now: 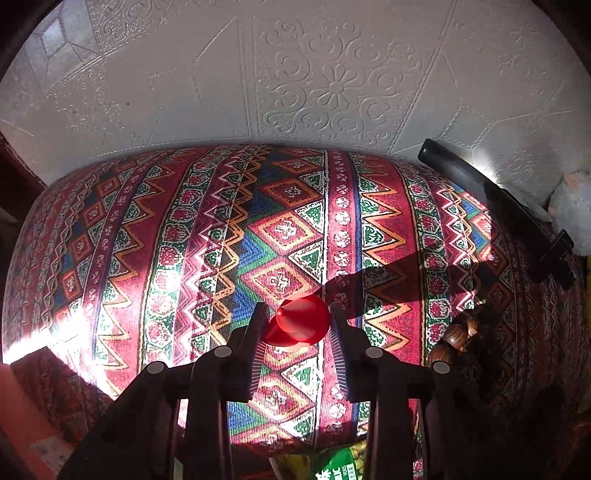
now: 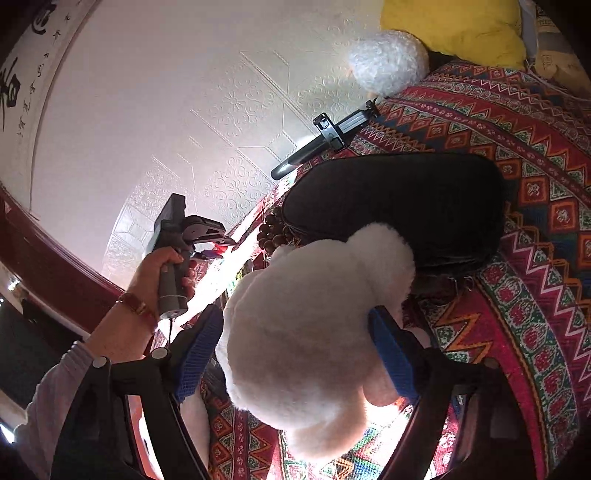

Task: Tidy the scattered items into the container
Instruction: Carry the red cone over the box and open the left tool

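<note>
In the left wrist view a small red plastic cone (image 1: 301, 325) sits between the fingers of my left gripper (image 1: 299, 310), just over the patterned cloth (image 1: 207, 236). Both pads touch its sides. The right wrist view shows that gripper (image 2: 218, 246) from the side, held in a person's hand (image 2: 155, 273), with red showing between its fingers. My right gripper (image 2: 295, 317) has its blue pads (image 2: 201, 350) pressed into a white plush toy (image 2: 306, 325), which hides the cloth below. Behind the toy lies a black fabric container (image 2: 406, 206).
Brown wooden beads (image 2: 273, 229) (image 1: 454, 339) lie at the container's near edge. A black handled tool (image 2: 321, 144) (image 1: 498, 206) rests at the cloth's far edge by the embossed white wall (image 1: 332, 74). A white fluffy ball (image 2: 388, 62) and a yellow cloth (image 2: 454, 26) sit beyond.
</note>
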`<state>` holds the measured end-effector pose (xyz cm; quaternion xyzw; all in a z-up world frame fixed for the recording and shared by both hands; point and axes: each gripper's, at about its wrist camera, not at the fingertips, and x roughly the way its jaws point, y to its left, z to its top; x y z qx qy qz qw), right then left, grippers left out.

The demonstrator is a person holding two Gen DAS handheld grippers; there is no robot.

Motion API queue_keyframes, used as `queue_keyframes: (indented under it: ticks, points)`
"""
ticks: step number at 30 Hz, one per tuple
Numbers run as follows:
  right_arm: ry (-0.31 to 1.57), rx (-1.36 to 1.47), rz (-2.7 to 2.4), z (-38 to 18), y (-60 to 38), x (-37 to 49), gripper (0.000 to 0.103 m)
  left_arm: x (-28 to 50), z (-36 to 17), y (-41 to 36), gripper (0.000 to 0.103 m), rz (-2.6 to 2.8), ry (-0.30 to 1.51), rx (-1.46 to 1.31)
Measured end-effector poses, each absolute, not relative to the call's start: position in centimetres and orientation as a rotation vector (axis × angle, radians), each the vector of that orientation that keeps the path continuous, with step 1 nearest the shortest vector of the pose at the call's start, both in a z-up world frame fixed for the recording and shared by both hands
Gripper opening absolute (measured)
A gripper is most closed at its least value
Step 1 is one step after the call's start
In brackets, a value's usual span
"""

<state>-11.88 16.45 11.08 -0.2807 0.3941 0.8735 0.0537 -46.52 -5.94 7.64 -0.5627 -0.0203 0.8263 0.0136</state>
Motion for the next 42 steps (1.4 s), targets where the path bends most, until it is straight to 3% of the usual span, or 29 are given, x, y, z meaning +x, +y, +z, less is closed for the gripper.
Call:
queue_keyframes:
  ticks: [7,11,15,19,22,24,27,29,32,33,34,37,42]
  points:
    - [1.202,-0.821,2.686,12.2,16.3,-11.4,0.081,-30.2,21.6,-11.2,0.029,2.591,-0.167,-1.415]
    - [1.255,-0.819,2.743,13.3,15.1,-11.4,0.081,-16.7,26.4,-20.5,0.029,2.691,-0.464,-1.18]
    - [1.586,-0.838,2.834,14.4,13.4,-11.9,0.081,-6.8,26.0,-30.2,0.029,2.926,-0.68,-1.014]
    - [1.871,-0.935,2.77,15.0,11.0,-16.4,0.081,-4.5,22.5,-37.1,0.029,2.98,-0.818,-1.037]
    - [1.773,-1.102,2.708,15.1,8.9,-23.3,0.081,-4.3,20.5,-40.4,0.029,2.968,-0.917,-1.024]
    - [1.564,-1.276,2.677,14.4,7.1,-28.3,0.079,-4.3,20.1,-42.3,0.029,2.997,-0.97,-1.029]
    - [1.279,-1.461,2.492,11.1,5.4,-33.3,0.071,-3.1,19.9,-44.8,0.03,2.991,-1.011,-0.982]
    - [1.201,-1.47,2.369,8.6,6.0,-34.9,0.057,-2.3,19.9,-46.4,0.03,3.014,-1.019,-0.983]
    - [1.191,-1.434,2.352,6.7,5.9,-38.1,0.056,-2.1,19.2,-48.3,0.03,3.03,-1.012,-1.018]
    - [1.212,-1.455,2.334,5.7,5.8,-38.9,0.049,-2.1,19.0,-48.6,0.03,3.034,-1.0,-1.031]
    - [1.232,-1.494,2.306,4.5,5.7,-39.3,0.016,-2.1,18.9,-48.8,0.03,3.038,-0.98,-1.04]
    - [1.257,-1.461,2.361,4.3,5.6,-38.0,0.007,-2.2,18.4,-49.0,0.03,3.025,-0.93,-1.075]
    - [1.144,-1.394,2.613,11.2,3.6,-33.8,0.007,-1.9,18.0,-48.3,0.03,2.965,-0.897,-1.086]
